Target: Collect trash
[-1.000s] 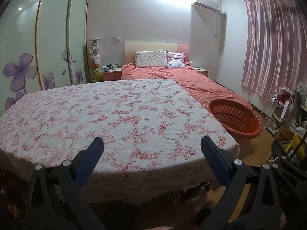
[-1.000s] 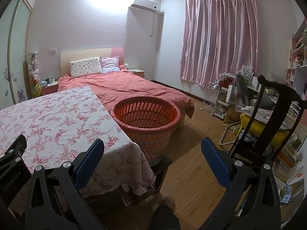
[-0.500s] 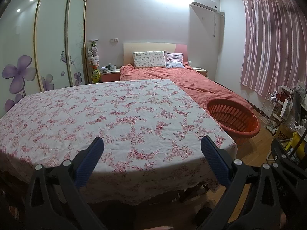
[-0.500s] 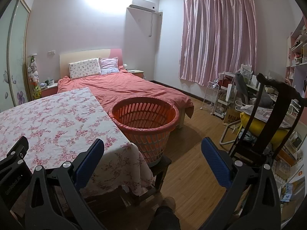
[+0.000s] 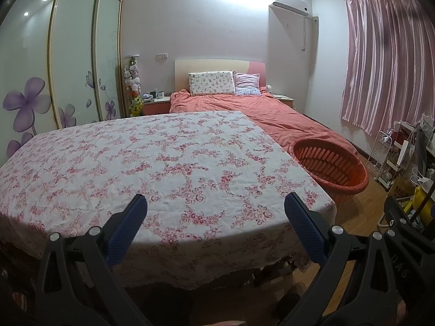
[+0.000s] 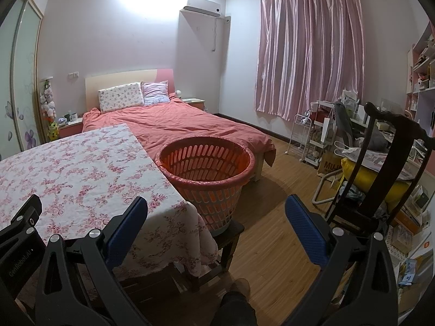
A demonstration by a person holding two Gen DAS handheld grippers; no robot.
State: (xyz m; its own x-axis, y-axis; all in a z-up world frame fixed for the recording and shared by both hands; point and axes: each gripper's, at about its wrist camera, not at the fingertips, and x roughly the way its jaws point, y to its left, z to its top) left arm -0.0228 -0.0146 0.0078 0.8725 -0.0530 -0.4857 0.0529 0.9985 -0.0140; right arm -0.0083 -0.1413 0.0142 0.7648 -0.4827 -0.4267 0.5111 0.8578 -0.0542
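Note:
An orange slotted basket point(image 6: 206, 168) lined with a pink bag stands on a dark stool beside the table's right edge; it also shows in the left wrist view point(image 5: 330, 167). A table with a pink floral cloth point(image 5: 152, 163) lies in front of me, its top bare; it also shows in the right wrist view point(image 6: 73, 174). No trash is visible. My left gripper point(image 5: 216, 209) is open and empty above the table's near edge. My right gripper point(image 6: 216, 209) is open and empty, held above the floor near the table's corner and the basket.
A bed with a red cover point(image 6: 174, 125) stands behind the table. A dark wooden chair point(image 6: 380, 168) and cluttered shelves point(image 6: 320, 138) are at the right. Pink curtains point(image 6: 307, 54) hang on the far wall. A wardrobe with flower doors point(image 5: 68, 62) is at the left.
Both views have shifted slightly; the table and basket sit a little lower and nearer in frame. Both grippers stay open and empty.

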